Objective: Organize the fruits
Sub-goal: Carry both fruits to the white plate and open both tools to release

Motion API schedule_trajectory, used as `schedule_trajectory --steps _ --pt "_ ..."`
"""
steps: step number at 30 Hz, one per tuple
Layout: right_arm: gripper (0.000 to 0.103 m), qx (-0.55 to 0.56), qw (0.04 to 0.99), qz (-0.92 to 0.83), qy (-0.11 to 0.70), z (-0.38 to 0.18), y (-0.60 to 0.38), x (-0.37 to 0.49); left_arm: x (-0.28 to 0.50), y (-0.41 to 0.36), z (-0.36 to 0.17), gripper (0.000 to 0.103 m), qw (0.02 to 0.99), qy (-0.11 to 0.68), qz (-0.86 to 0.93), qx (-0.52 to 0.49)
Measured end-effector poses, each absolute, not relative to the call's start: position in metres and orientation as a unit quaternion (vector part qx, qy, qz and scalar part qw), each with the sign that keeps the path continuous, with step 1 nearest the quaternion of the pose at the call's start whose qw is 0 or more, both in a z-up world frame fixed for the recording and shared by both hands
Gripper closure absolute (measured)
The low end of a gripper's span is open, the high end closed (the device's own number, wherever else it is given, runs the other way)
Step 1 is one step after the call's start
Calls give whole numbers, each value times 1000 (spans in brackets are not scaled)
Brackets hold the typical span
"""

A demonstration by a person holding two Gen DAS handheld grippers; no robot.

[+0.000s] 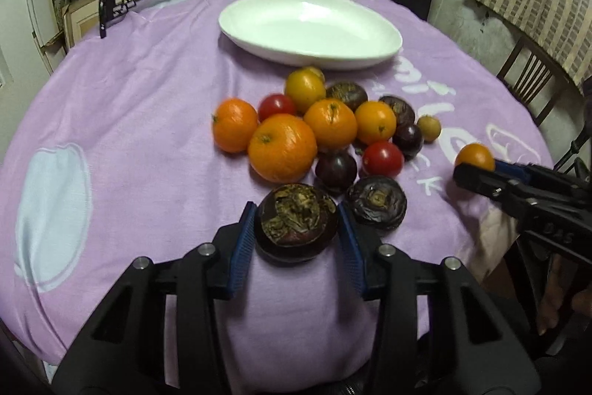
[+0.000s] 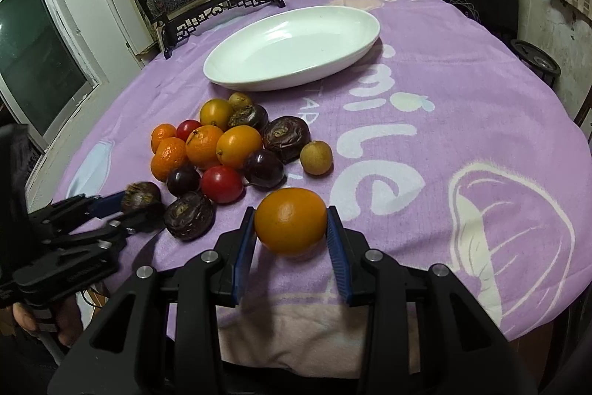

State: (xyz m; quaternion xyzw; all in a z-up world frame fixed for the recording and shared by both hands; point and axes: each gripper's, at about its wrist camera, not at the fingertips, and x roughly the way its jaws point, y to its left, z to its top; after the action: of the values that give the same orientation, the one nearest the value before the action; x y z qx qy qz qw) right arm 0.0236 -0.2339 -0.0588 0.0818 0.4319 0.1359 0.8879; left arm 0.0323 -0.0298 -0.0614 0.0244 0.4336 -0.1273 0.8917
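- My left tool [image 1: 296, 228] grips a dark water chestnut [image 1: 296, 221] (husk side up).
- My right tool [image 2: 290, 228] clamps an orange fruit [image 2: 290, 226]; the white dish [image 2: 292, 49] sits at 12 o'clock.

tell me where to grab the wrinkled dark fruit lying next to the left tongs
Grip the wrinkled dark purple round fruit across its widest middle, pads on its left and right flanks, coming from the near table edge. Its stem scar faces up, and the pile of fruit crowds its far side.
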Motion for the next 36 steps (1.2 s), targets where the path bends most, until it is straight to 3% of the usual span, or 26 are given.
schedule_trajectory --steps 8,12,17,24,29,31,32,36 --pt "65 75 891 147 422 -41 -228 55 60 -27 -28 59 900 415 -133 23" --pt "65 54 895 162 411 -15 -223 99 121 -29 -6 59 901 416 -121 26" --pt "65 18 914 158 373 22 -218 193 254 -39 15 58 891 443 -94 25" --pt "65 7 876 144 460 -31 -213 329 365 -59 -9 58 875 478 -82 2" --pt "65 4 870 147 471 -44 -214 354 383 -69 -27 58 867 489 -94 12" --pt "49 -1 871 143 470 -43 -209 354 388 -70 -32 57 863 495 -96 10" --pt "48 -7 876 131 465 -40 -210 353 386 -69 -32 56 864 495 -97 9" --pt "48 -26 887 113 446 -8 -216 316 357 -56 -7 39 877 469 -106 -1"
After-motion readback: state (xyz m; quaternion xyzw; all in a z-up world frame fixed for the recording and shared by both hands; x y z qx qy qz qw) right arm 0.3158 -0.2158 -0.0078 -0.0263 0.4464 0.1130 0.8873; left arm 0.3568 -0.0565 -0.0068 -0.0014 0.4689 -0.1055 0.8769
